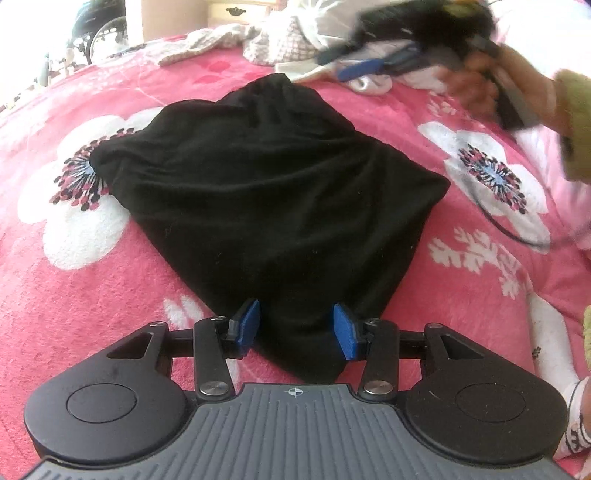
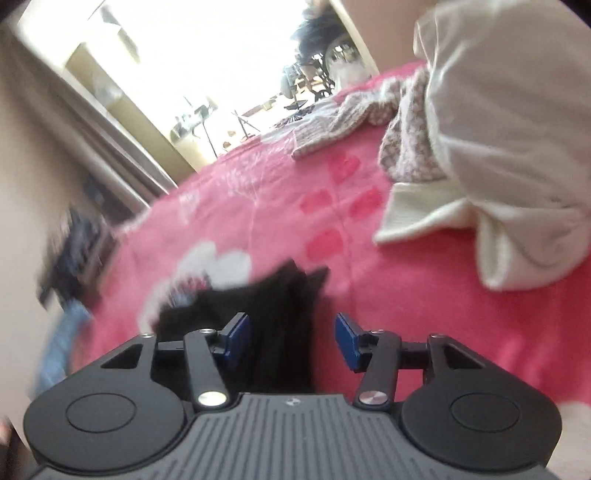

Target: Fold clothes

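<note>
- Black garment lies folded into a rough diamond on the bed, spreading away in front of the left tool, with its near corner running in between that tool's two blue pads.
- Left tool is spread wide; the cloth corner sits in the gap, the left pad at the cloth's edge, and neither pad is pinching it.
- Right tool is also spread apart; in its own view a blurred dark strip of the same garment lies between and below its pads, and whether they touch it cannot be told.
- From the left wrist view the right tool appears far ahead and to the right, blurred, gripped by a hand with a green cuff.
- Bed is covered by a pink fleece blanket printed with large white flowers.
- Beyond the garment, further from the left tool, lies a heap of clothes: a checked knit piece and a cream garment.
- Thin dark cord curves over the blanket to the right of the left tool.
- Behind the bed stand a wooden drawer front and a bright doorway.
</note>
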